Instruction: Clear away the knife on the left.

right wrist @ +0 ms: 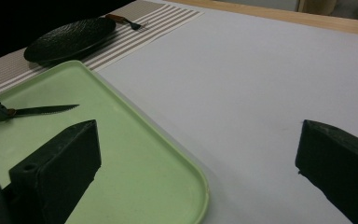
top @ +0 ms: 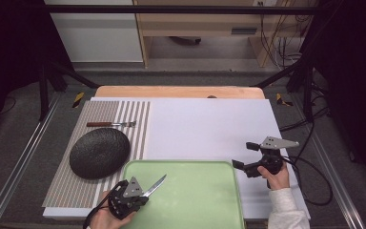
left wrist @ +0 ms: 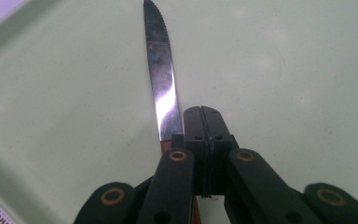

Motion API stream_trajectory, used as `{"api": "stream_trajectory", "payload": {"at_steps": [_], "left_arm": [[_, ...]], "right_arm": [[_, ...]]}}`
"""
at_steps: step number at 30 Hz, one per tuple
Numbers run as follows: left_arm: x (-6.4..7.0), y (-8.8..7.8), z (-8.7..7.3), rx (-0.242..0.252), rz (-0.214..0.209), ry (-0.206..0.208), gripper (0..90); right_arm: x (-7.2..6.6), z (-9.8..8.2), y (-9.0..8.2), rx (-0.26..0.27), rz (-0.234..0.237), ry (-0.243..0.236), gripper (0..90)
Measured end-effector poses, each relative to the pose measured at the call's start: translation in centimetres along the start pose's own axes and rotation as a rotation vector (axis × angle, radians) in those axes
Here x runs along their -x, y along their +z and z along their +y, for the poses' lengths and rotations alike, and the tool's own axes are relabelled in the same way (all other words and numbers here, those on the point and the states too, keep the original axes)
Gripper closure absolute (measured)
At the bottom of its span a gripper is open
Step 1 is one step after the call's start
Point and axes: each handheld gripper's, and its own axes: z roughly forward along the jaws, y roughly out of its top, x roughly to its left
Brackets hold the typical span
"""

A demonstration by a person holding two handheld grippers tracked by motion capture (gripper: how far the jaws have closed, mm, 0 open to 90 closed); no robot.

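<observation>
While the left gripper (top: 136,193) sits at the near left corner of the pale green plastic tray (top: 205,200), its jaws are clenched on the brown handle of a serrated steel knife (top: 154,185), whose blade points far and to the right above the tray floor. From the left gripper view the black jaws meet with no gap, and the knife (left wrist: 161,79) runs forward just left of them over the tray (left wrist: 284,84). Out to the right, the right gripper (top: 247,156) hovers over the white table cover (top: 205,129) just beside the tray's far right corner, jaws spread wide and holding nothing; its own view shows both jaws well apart with bare white surface between. On the striped beige placemat (top: 136,126) at the left lies a dark round textured plate (top: 99,152), and beyond it, near the mat's far edge, a fork with a brown handle (top: 110,124).
</observation>
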Motion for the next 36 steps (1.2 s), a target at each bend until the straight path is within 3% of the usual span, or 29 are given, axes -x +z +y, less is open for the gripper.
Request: {"api": "stream_trajectory", "payload": {"at_steps": [36], "left_arm": [[-0.98, -0.91, -0.96, -0.013, 0.084, -0.06, 90.0]], "right_arm": [[-0.01, -0.05, 0.16, -0.006, -0.001, -0.003, 0.5]]}}
